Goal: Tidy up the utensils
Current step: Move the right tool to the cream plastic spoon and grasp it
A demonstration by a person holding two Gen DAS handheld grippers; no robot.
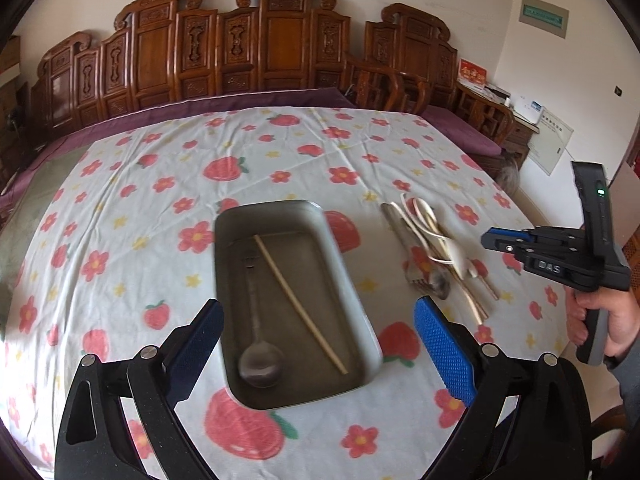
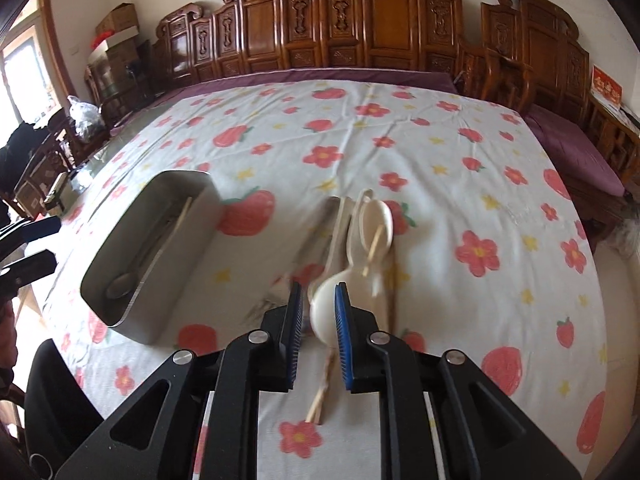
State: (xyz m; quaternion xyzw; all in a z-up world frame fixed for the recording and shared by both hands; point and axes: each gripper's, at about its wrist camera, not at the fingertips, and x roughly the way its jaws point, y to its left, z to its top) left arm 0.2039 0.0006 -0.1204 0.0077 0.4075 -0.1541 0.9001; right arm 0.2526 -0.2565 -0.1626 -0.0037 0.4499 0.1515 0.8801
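A grey metal tray (image 1: pixel 352 288) lies on the flowered tablecloth and holds a metal spoon (image 1: pixel 260 360) and one wooden chopstick (image 1: pixel 300 304). My left gripper (image 1: pixel 320 344) is open and empty, hovering over the tray's near end. A pile of utensils (image 1: pixel 432 256) lies right of the tray: white spoons, a metal fork and spoon, chopsticks. My right gripper (image 2: pixel 318 320) hangs above this pile with its jaws narrowly apart. The bowl of a white spoon (image 2: pixel 322 312) shows between the jaws; contact is unclear. The tray (image 2: pixel 176 264) is to its left.
The table (image 2: pixel 480 184) is covered by a white cloth with red flowers and strawberries. A carved wooden bench (image 1: pixel 256 52) with purple cushions stands behind it. A wooden chair (image 1: pixel 384 84) is at the far right corner. Boxes (image 2: pixel 116 28) stand at the left.
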